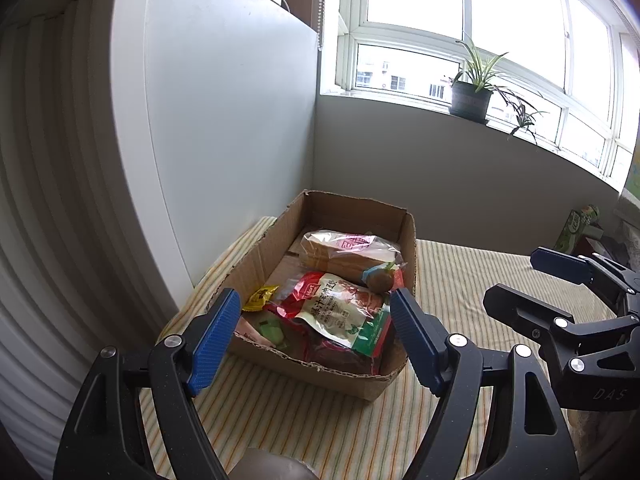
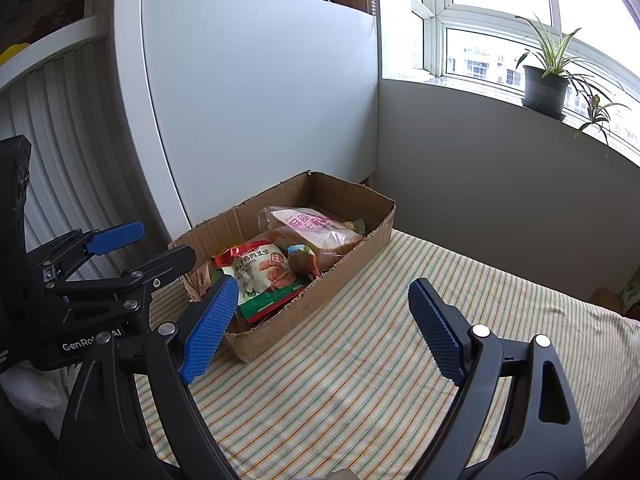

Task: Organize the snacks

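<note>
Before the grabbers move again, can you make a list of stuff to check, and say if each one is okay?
1. Left gripper open with nothing in it: ok.
2. Right gripper open with nothing in it: ok.
3. Cardboard box sitting flat on the striped cloth: ok.
4. Snacks inside the box, such as the bread bag and the red and green pouch: ok.
5. No snacks lying loose on the cloth: ok for the part in view; beyond that, cannot tell.
6. What lies under the top snacks in the box: cannot tell.
</note>
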